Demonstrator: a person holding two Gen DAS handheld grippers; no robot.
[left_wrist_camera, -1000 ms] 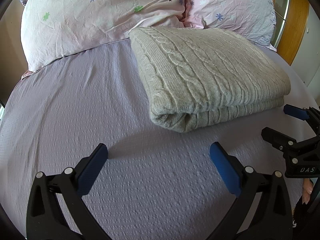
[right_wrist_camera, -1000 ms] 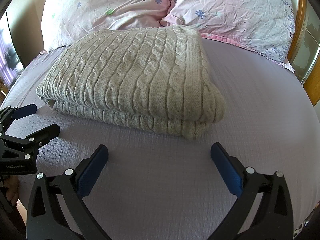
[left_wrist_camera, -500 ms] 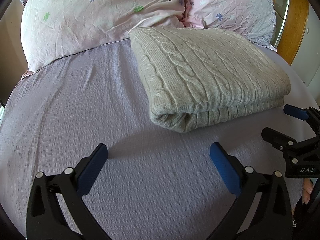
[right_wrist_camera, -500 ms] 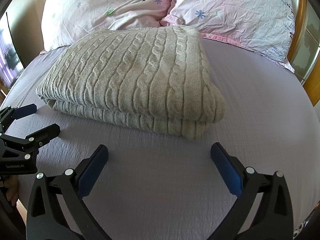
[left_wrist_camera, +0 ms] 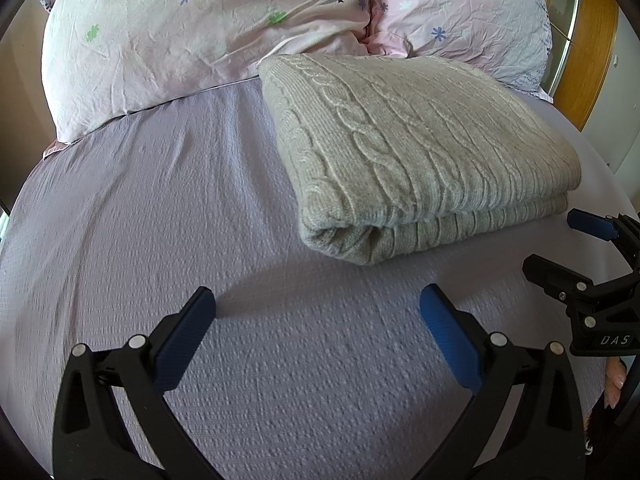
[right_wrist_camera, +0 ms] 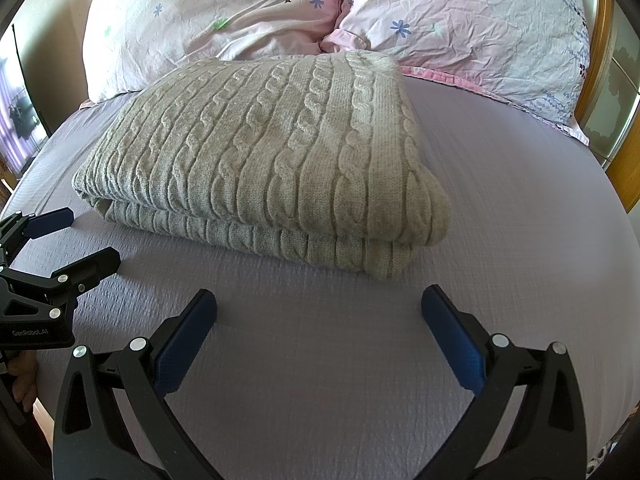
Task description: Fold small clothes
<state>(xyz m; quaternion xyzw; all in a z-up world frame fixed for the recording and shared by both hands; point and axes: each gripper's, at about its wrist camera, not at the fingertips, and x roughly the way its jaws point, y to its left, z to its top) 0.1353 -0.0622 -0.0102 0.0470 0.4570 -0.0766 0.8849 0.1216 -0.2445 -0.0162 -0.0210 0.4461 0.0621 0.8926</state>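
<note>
We see a folded beige cable-knit sweater lying on the lilac bed sheet, its far edge touching two pink floral pillows. Our left gripper and right gripper hover near it, jaws wide, holding nothing.

Two printed marks can be read, both white on black gripper bodies. "DAS" is seen on the black plastic body of the right gripper, at the right edge of the left wrist view, near side. "GenRobot.AI" is seen on the black plastic body of the left gripper, at the left edge of the right wrist view. No other txt, nos. or signs can be read.
</note>
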